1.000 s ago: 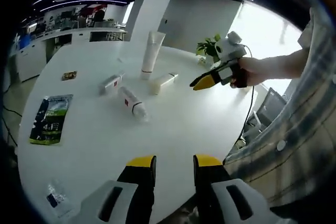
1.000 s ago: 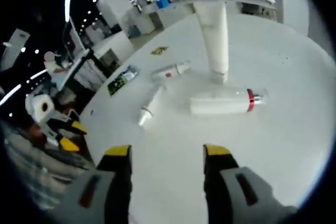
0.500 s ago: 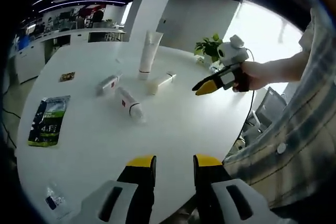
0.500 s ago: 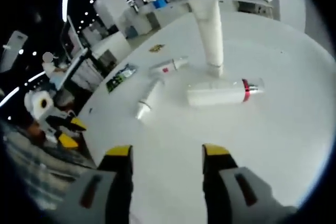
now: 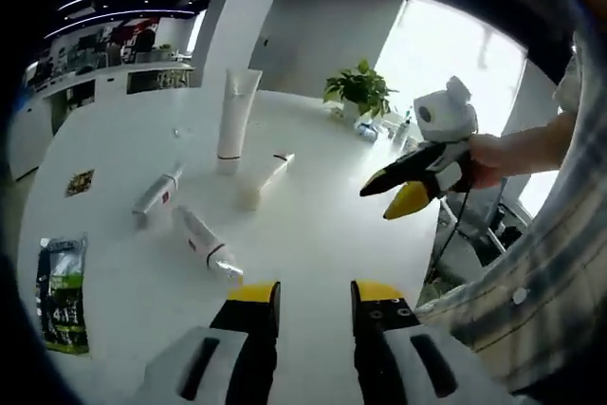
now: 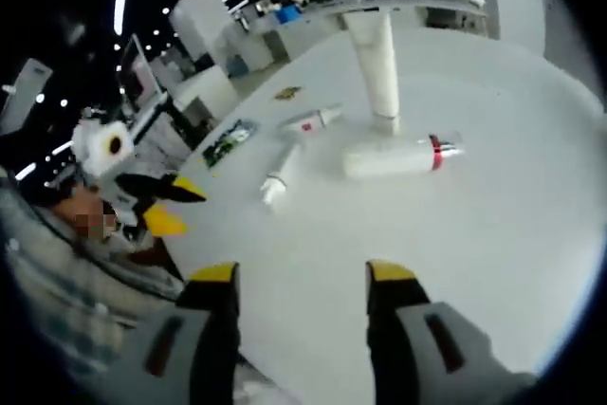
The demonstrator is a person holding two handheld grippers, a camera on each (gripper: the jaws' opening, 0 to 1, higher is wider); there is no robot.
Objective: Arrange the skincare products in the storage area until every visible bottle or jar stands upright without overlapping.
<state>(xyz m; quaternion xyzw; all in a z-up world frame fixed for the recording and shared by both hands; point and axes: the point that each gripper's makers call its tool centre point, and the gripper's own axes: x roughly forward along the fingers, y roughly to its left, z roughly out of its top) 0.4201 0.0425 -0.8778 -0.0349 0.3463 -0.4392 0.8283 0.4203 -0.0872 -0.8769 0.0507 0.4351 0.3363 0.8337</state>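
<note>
A tall white tube [image 5: 232, 111] [image 6: 379, 73] stands upright on its cap on the round white table [image 5: 313, 234]. Three products lie flat near it: a white bottle with a red band [image 5: 204, 239] [image 6: 394, 156], a small bottle with a red label [image 5: 156, 198] [image 6: 308, 121], and a slim white tube [image 5: 266, 175] [image 6: 282, 173]. My left gripper [image 5: 316, 293] hovers open over the near table edge, holding nothing. My right gripper [image 6: 302, 274] is open and empty, well short of the banded bottle. The other gripper shows in each view: the right gripper [image 5: 403, 187] and the left gripper [image 6: 156, 204].
A green packet [image 5: 59, 293] [image 6: 228, 142] and a small dark card [image 5: 79, 181] [image 6: 287, 93] lie flat on the table's far side. A potted plant [image 5: 358, 92] stands at one edge. A person's checked sleeve [image 5: 541, 253] is close by.
Both cameras have shifted. Each gripper now looms larger and nearer in the other's view. The products lie where they were, and both grippers stay open.
</note>
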